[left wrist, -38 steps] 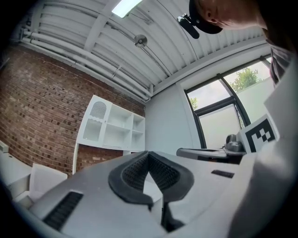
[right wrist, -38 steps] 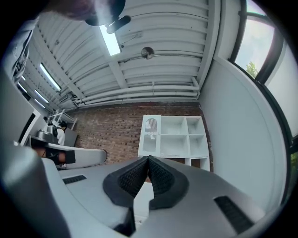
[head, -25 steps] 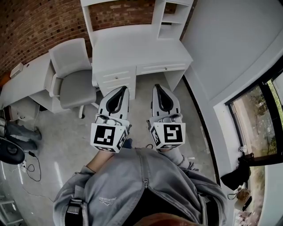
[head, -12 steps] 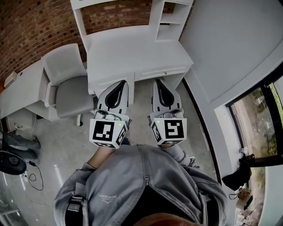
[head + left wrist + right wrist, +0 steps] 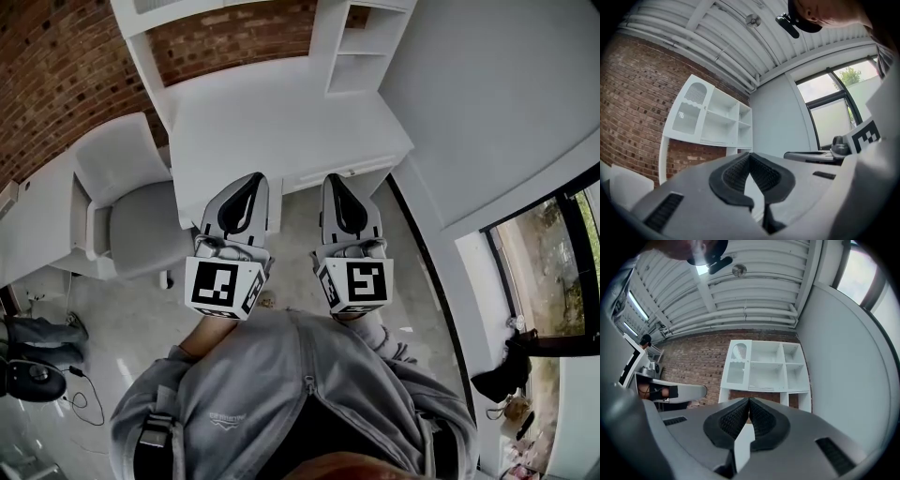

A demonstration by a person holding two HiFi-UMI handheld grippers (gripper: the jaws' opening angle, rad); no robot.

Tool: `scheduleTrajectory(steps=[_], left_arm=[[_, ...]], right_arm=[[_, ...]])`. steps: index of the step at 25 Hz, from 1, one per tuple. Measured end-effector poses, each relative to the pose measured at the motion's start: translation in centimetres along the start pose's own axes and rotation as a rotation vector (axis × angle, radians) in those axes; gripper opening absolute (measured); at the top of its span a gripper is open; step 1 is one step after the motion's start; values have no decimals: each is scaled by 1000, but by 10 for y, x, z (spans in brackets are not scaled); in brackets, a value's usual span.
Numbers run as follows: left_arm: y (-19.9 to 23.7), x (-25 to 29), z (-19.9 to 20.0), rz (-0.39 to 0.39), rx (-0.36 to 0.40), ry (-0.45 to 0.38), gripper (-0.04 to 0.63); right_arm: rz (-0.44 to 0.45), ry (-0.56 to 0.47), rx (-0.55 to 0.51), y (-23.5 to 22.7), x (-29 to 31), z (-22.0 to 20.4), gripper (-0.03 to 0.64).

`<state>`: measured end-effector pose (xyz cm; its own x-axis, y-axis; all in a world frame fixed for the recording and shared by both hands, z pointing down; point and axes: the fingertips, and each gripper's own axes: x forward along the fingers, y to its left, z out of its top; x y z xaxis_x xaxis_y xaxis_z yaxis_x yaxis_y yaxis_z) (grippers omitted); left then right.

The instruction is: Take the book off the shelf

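Both grippers are held side by side in front of me, pointing at a white desk (image 5: 281,112) with a white shelf unit (image 5: 764,366) above it. My left gripper (image 5: 251,180) is shut with nothing in it, its jaws meeting at the tips (image 5: 750,155). My right gripper (image 5: 335,178) is likewise shut and empty (image 5: 749,400). A thin pale flat thing (image 5: 762,388), possibly the book, lies on the floor of the shelf unit's middle compartment. It also shows in the left gripper view (image 5: 710,142). Both grippers are well short of the shelf.
A grey-white swivel chair (image 5: 122,211) stands left of the desk, beside a second white desk (image 5: 28,234). Drawers (image 5: 342,173) sit under the desk front. A white wall (image 5: 487,112) and a window (image 5: 553,253) lie to the right. A brick wall (image 5: 66,66) is behind.
I have walked toward the desk: it and the shelf unit have come closer and lower in the head view. Both grippers stayed shut and side by side.
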<state>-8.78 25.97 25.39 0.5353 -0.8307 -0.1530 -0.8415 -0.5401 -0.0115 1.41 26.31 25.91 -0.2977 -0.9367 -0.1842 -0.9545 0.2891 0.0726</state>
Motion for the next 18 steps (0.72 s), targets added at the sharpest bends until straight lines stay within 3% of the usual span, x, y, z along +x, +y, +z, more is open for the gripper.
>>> scheduleTrajectory(steps=[11,18], left_arm=[[67,82,-33,-54,-19,31,6],[89,107,-48,-78,-57,18,8]], right_arm=[[-34,21,-11,-12,102,-31,28],[-49,42,-19,-18,132,-47,27]])
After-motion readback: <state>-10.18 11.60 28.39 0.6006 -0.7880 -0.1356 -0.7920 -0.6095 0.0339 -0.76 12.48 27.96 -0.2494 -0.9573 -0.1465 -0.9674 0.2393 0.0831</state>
